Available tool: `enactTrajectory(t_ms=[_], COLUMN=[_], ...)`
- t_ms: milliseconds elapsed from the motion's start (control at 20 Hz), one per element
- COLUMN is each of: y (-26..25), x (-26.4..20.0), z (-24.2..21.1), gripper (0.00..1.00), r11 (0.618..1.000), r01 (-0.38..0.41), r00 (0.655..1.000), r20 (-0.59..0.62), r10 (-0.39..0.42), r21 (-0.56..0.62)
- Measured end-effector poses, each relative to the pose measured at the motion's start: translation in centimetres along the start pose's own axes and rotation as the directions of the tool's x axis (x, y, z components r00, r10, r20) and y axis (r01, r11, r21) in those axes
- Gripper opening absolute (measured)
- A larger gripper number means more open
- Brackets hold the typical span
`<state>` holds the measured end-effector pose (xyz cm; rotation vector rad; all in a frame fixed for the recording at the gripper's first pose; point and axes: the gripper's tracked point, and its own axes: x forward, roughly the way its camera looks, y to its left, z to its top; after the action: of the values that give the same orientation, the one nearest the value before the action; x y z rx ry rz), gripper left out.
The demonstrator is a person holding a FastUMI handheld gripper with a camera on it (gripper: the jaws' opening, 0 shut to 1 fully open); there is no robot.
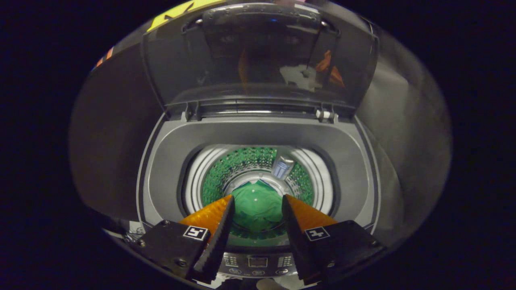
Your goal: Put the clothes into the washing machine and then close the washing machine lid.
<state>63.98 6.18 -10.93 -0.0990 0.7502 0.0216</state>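
so the green clothes [258,207] lie at the bottom of the washing machine [258,137] drum, seen between the fingers of the gripper [257,201], which stand apart and hold nothing. loading looks done; next comes closing the lid [258,56], which stands upright behind the opening.
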Motion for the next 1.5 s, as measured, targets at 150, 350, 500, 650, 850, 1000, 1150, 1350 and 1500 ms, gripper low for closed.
enactTrajectory(t_ms=[150,350,500,650,850,1000,1150,1350,1500], y=[-0.1,0.1,0.0,-0.1,-0.1,0.1,-0.3,-0.4,-0.4], x=[-1.8,-4.5,-6.8,-9.6,-12.2,-13.7,-14.4,-15.5,-16.2], z=[1.9,5.1,7.9,11.0,14.2,15.5,17.8,20.7,22.9], gripper=[0.73,0.73,0.73,0.73,0.73,0.73,0.73,0.73,0.73], r11=[0.999,0.998,0.997,0.996,0.998,0.999,0.999,1.000,1.000], r01=[0.012,0.019,0.020,0.027,0.026,0.019,0.017,0.003,0.004], r00=[0.997,0.983,0.962,0.932,0.893,0.883,0.862,0.840,0.821], r20=[0.083,0.184,0.274,0.362,0.450,0.470,0.506,0.543,0.571], r10=[-0.010,-0.008,0.000,0.004,0.005,0.005,0.000,0.001,0.003], r21=[-0.035,-0.060,-0.073,-0.083,-0.063,-0.048,-0.029,-0.006,-0.010])
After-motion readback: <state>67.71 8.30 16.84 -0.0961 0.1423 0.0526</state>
